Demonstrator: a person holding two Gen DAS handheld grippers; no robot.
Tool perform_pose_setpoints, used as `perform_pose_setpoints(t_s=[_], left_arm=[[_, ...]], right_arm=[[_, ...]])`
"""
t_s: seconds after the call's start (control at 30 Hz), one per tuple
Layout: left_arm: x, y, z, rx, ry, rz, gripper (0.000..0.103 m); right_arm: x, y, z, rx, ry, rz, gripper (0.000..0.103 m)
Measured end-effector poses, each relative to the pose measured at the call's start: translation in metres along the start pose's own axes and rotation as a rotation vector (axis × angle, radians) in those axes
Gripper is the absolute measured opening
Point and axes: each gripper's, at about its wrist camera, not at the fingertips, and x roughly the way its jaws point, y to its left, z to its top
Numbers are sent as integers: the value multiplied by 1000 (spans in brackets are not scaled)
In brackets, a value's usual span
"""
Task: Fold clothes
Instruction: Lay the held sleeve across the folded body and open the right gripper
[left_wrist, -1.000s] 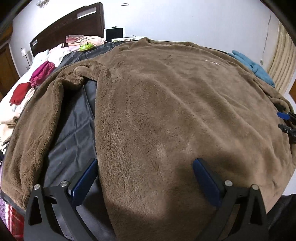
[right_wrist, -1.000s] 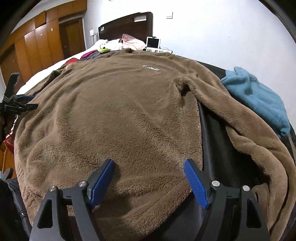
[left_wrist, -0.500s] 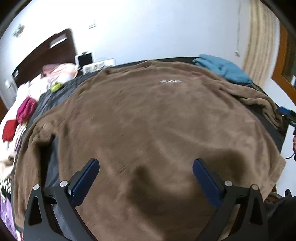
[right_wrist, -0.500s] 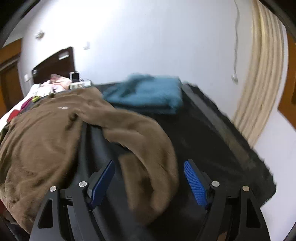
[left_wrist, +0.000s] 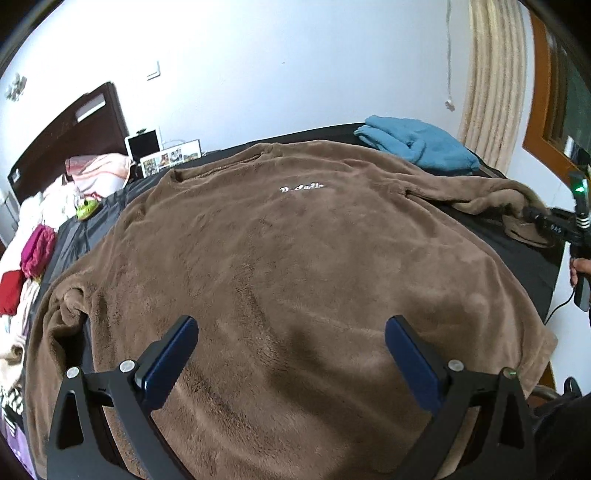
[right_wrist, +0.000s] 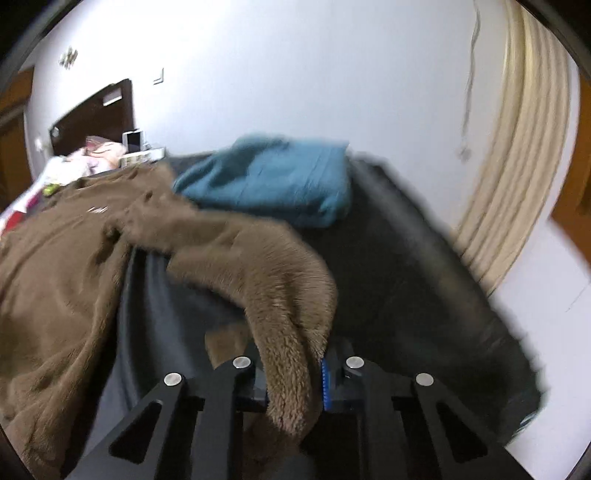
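A large brown fleece sweatshirt (left_wrist: 295, 266) lies spread flat, front up, on a dark bed cover (left_wrist: 524, 258). My left gripper (left_wrist: 291, 354) is open and empty, hovering over the sweatshirt's lower body. My right gripper (right_wrist: 291, 384) is shut on the end of the sweatshirt's right sleeve (right_wrist: 280, 295), which is lifted off the cover. The right gripper also shows at the right edge of the left wrist view (left_wrist: 543, 221), holding the sleeve cuff.
A folded blue garment (left_wrist: 417, 147) lies at the far right corner of the bed, also in the right wrist view (right_wrist: 273, 181). Clothes are piled along the left side (left_wrist: 33, 254). A dark headboard (left_wrist: 66, 136), a white wall and a cream curtain (left_wrist: 491, 81) stand behind.
My right gripper swung from the sweatshirt's body to its right sleeve and closed on the cuff. My left gripper's view panned right and rose a little, still open.
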Motion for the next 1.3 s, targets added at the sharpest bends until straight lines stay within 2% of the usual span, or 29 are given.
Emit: perform_pose_setpoints(t_s=[0.07, 0.17, 0.3, 0.53, 0.77, 0.9, 0.97, 1.0, 1.03, 1.07, 1.2, 1.3], left_arm=[[4, 7, 2, -31, 2, -13, 102], [9, 17, 4, -70, -3, -30, 102], [12, 29, 6, -97, -22, -37, 102], [12, 58, 0, -168, -27, -42, 102], [10, 95, -11, -279, -17, -35, 102], [8, 111, -16, -326, -14, -25, 102], [8, 117, -18, -342, -13, -19, 102], [8, 119, -18, -348, -12, -17, 102], [8, 120, -19, -352, -10, -14, 102], [8, 122, -19, -356, -8, -11, 102], [10, 128, -20, -363, 1, 1, 102], [15, 132, -19, -371, 17, 3, 102]], right_arm=[[-13, 8, 16, -49, -81, -96, 17], [-37, 24, 42, -97, -213, -183, 17], [-62, 53, 79, -131, -370, -198, 17], [-77, 137, 136, -258, -556, -141, 17], [-83, 238, 165, -423, -688, 63, 18], [-80, 294, 168, -565, -649, 254, 18], [-72, 319, 168, -656, -566, 387, 23], [-65, 331, 165, -709, -510, 441, 40], [-58, 342, 162, -752, -466, 479, 75], [-50, 352, 159, -794, -422, 517, 86], [-28, 369, 142, -890, -278, 607, 89], [-29, 349, 131, -876, -215, 675, 89]])
